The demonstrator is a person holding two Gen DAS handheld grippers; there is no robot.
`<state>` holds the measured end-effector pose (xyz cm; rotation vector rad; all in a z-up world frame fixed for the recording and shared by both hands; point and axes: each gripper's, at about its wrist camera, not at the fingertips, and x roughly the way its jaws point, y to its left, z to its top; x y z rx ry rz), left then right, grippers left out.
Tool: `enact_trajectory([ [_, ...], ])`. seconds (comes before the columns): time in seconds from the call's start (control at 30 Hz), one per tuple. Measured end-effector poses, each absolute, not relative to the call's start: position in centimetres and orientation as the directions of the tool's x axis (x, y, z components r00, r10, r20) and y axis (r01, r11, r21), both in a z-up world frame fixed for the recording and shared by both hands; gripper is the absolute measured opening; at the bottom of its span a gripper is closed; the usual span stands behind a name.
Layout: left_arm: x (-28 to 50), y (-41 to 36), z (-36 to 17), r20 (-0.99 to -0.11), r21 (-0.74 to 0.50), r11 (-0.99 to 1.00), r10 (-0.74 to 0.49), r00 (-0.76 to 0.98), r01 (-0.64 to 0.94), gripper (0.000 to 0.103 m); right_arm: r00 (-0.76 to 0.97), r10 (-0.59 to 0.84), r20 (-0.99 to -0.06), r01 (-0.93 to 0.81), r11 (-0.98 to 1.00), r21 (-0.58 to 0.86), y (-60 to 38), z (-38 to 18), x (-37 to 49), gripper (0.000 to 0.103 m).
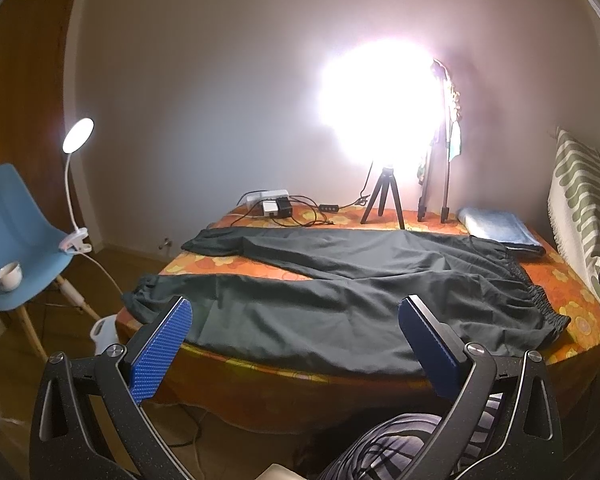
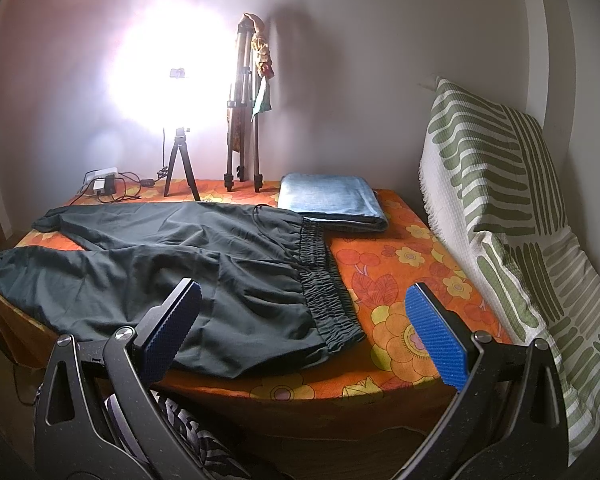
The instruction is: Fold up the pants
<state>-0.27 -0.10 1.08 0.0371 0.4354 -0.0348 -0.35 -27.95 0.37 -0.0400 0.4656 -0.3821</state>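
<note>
Dark green pants (image 1: pixel 320 284) lie spread flat on an orange flowered bed (image 1: pixel 572 308), legs to the left, elastic waistband (image 2: pixel 324 280) to the right. In the right wrist view the pants (image 2: pixel 172 264) fill the bed's (image 2: pixel 400 280) left half. My left gripper (image 1: pixel 296 308) is open and empty, held before the near edge over the near leg. My right gripper (image 2: pixel 304 300) is open and empty, held before the near edge by the waistband's near end.
A folded blue cloth (image 2: pixel 332 200) lies at the bed's back right. A bright lamp on a small tripod (image 2: pixel 180 168), a tall folded tripod (image 2: pixel 244 120) and a power strip with cables (image 1: pixel 272 204) stand at the back. A striped cushion (image 2: pixel 500 200) is right; a blue chair (image 1: pixel 16 232) left.
</note>
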Motion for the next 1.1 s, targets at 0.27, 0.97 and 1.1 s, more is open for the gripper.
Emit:
enact_trajectory([
  [0.27,-0.27,-0.15,1.17,-0.419,0.027,0.999,-0.025,0.908,0.04,0.103,0.823,-0.369,-0.431,0.351,0.928,-0.125,-27.57,0.49,-0.12,0.103],
  [0.97,-0.25,-0.1,1.17,-0.419,0.027,0.999,-0.025,0.908,0.04,0.103,0.824,-0.365,-0.434,0.346,0.93,-0.126,-27.81,0.43,-0.23,0.103],
  [1.1,-0.22,-0.04,1.21,-0.417,0.027,0.999,-0.026,0.908,0.04,0.103,0.824,-0.362,-0.435,0.341,0.931,-0.13,-27.9,0.54,-0.28,0.103],
])
